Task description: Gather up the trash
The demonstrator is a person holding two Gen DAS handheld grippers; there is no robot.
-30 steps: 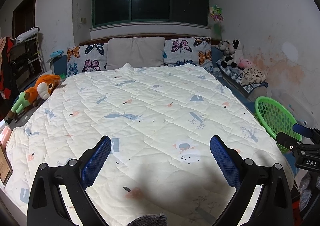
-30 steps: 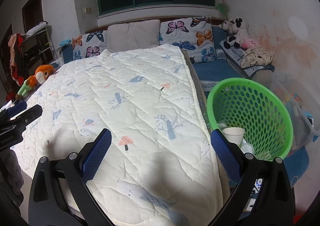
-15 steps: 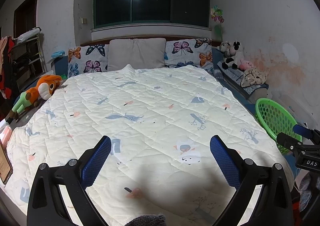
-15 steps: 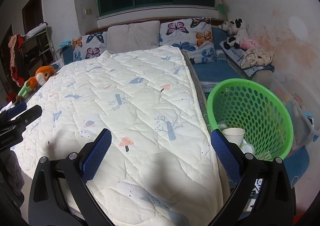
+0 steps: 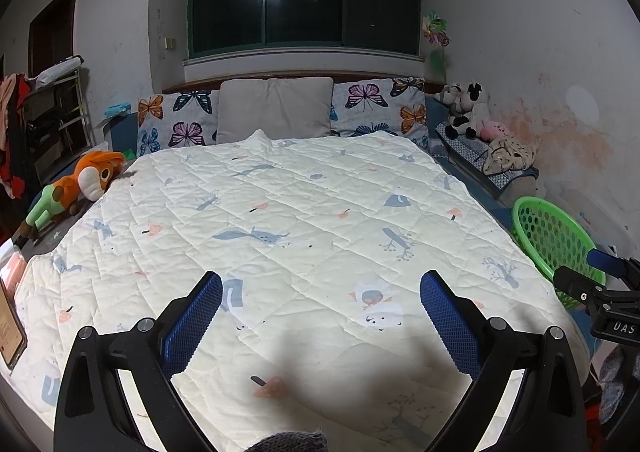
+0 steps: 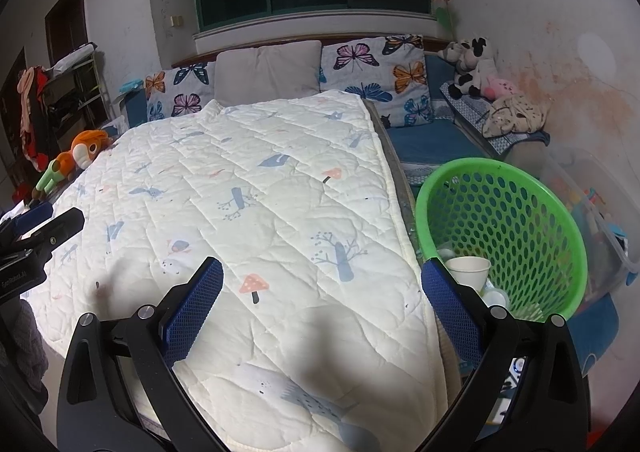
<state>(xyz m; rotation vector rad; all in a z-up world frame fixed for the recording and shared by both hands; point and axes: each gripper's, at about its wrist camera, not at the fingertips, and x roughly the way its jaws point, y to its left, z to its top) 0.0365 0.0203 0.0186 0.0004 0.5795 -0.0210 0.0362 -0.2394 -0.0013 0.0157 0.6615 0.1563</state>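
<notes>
A green mesh basket (image 6: 520, 187) stands on the floor at the bed's right side, also seen in the left wrist view as the basket (image 5: 548, 232). Inside it lie a white paper cup (image 6: 468, 270) and a few small white cups. My right gripper (image 6: 322, 292) is open and empty, hovering over the quilt's near right corner just left of the basket. My left gripper (image 5: 320, 312) is open and empty above the foot of the bed. Each gripper shows at the edge of the other's view.
A cream quilt (image 5: 280, 232) with printed animals covers the bed. Butterfly pillows (image 5: 376, 107) and a grey pillow line the headboard. An orange plush toy (image 5: 76, 187) lies at the left edge. Soft toys (image 6: 476, 67) sit on a bench by the right wall, beside a clear storage box (image 6: 596, 211).
Both views have shifted only slightly, with the left wrist camera drifting back a little. Both grippers stay open and nothing has been picked up.
</notes>
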